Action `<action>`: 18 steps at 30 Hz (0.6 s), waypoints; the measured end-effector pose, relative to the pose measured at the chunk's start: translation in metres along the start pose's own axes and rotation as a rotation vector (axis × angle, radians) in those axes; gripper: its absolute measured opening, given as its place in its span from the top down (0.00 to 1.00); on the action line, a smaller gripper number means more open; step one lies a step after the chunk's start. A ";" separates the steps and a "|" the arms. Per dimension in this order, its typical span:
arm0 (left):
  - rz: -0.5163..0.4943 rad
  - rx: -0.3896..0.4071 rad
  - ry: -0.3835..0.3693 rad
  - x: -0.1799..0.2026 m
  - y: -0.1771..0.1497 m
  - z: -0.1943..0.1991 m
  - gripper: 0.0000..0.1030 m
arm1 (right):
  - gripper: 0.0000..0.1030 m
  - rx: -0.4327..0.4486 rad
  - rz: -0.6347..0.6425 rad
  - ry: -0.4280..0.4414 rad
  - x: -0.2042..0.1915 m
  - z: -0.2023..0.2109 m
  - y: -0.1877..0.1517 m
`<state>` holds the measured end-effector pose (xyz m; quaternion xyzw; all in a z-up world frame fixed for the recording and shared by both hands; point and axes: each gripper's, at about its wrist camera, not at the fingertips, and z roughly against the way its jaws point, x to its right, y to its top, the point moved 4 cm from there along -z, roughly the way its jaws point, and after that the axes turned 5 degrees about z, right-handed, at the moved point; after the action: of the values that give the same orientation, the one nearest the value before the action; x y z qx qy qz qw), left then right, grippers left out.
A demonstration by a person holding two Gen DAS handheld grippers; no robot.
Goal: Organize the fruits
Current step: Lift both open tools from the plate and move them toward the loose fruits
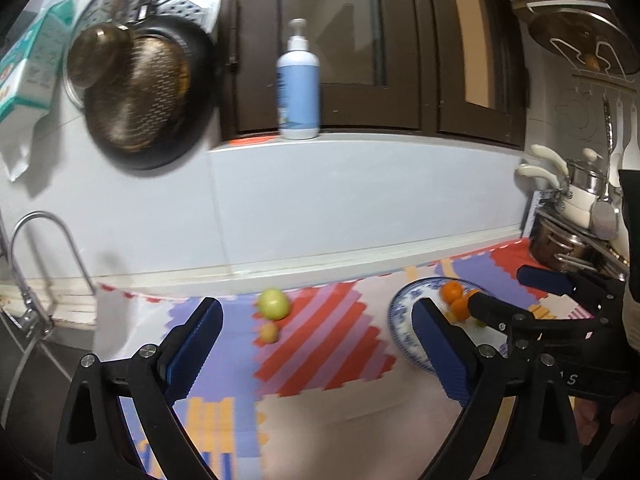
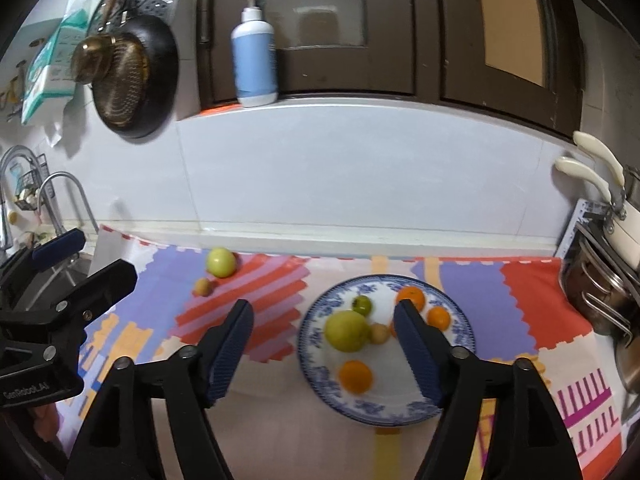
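the right gripper (image 2: 324, 314) hangs with jaws spread and empty, its right finger covering part of an orange on the blue-patterned plate (image 2: 320, 384), centre-right of the frame, which carries oranges, a big green fruit (image 2: 346, 330) and smaller ones. the left gripper (image 1: 318, 316), jaws released too, reads "genrobot.ai". a green apple (image 2: 220, 262) and small yellow fruit (image 2: 202, 287) sit upper left on the striped mat (image 2: 256, 296), blurry.

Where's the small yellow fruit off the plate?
Right wrist view, left of the plate: small yellow fruit lies on the mat beside the green apple.
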<state>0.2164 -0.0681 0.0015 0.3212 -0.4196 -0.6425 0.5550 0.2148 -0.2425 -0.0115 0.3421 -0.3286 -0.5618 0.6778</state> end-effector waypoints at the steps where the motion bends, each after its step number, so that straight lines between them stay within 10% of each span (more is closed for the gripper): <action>1: 0.000 0.000 0.004 -0.004 -0.001 0.001 0.06 | 0.28 0.003 0.003 0.004 -0.005 -0.001 0.000; 18: -0.040 -0.040 -0.010 -0.069 -0.018 -0.024 0.13 | 0.28 -0.012 0.029 0.080 -0.079 -0.043 0.006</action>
<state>0.2419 -0.0036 -0.0287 0.3153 -0.4029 -0.6631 0.5464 0.2417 -0.1601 -0.0353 0.3554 -0.3028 -0.5400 0.7003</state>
